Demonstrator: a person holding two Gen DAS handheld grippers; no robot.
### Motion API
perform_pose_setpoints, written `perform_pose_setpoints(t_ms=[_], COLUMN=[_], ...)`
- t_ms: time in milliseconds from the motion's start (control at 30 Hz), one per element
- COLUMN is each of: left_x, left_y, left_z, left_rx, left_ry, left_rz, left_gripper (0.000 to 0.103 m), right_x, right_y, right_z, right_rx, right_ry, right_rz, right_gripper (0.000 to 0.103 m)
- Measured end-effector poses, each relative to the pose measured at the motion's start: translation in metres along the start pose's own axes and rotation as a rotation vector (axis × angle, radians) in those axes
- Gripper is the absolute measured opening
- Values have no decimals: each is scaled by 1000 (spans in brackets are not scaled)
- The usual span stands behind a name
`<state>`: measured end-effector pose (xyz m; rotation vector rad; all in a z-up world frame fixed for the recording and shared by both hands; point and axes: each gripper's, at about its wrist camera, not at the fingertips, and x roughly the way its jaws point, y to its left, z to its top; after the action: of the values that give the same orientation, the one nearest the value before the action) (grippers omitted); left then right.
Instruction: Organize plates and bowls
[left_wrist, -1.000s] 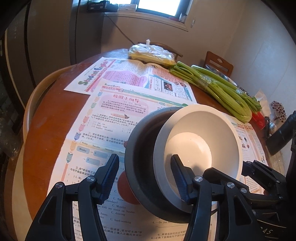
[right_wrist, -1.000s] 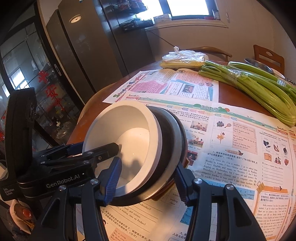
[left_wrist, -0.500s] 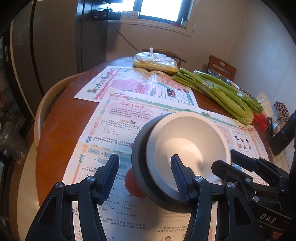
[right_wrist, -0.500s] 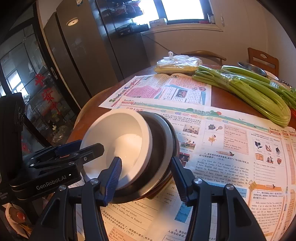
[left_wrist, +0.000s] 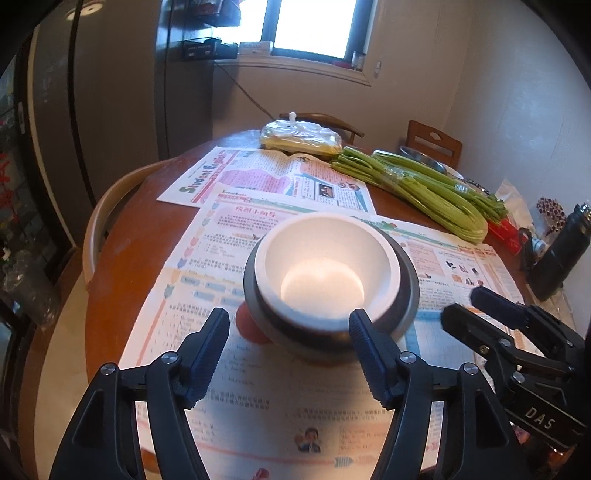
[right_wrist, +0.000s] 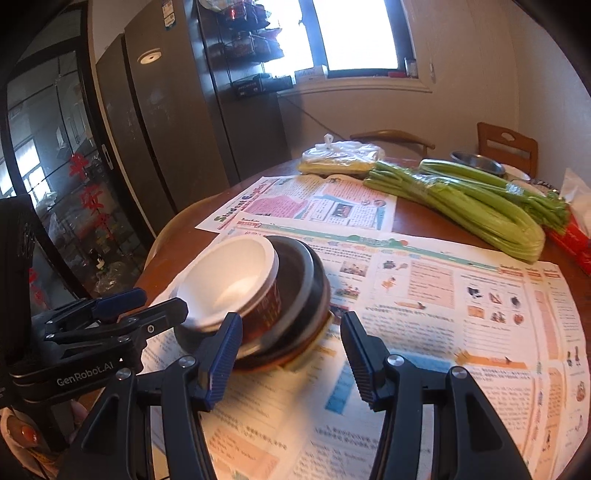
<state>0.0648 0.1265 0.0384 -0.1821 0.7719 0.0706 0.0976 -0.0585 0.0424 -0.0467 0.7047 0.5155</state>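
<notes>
1. Dead ahead of both your grippers sits the nested stack (left_wrist: 330, 284): white bowl (left_wrist: 325, 266) on top, a dark bowl (right_wrist: 306, 291) under it, and what looks like a reddish one at the very bottom. It's all resting on the newspaper (left_wrist: 258, 398) that covers the round surface (left_wrist: 122, 258).

2. Your left gripper (left_wrist: 290, 354) is opening right now. Its fingers stand apart with nothing pinched; in its own view the stack sits just past the tips, more toward the right-hand finger (left_wrist: 369, 354) than centred.

3. Your right gripper (right_wrist: 288, 350) has its fingers apart too, not clamped on anything. Its left-hand finger (right_wrist: 221, 358) overlaps the near wall of the stack in its own view, so whether it's touching I can't tell. The stack lies up and left of that gap.

4. The thing to watch: from the right wrist view the white bowl sits tilted, its mouth leaning toward the left gripper (right_wrist: 107, 321), not seated flat in the dark bowl.

5. No long axis to worry about since it's all round. Both hands look about equally near, one on each side of the stack.

6. My guess is the stacking is basically done. If you want it neater, nudge the white bowl level from the left side.
</notes>
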Motion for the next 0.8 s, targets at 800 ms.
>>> perform_pose_setpoints(t_ms=[800], left_x=[-33], left_y=[-39], left_z=[-75], left_rx=[75], left_ry=[20], left_rz=[5], left_gripper=[71], right_x=[-60], right_y=[-3], right_z=[-70], right_rx=[-40], right_ry=[-30], right_rz=[-88], right_gripper=[59])
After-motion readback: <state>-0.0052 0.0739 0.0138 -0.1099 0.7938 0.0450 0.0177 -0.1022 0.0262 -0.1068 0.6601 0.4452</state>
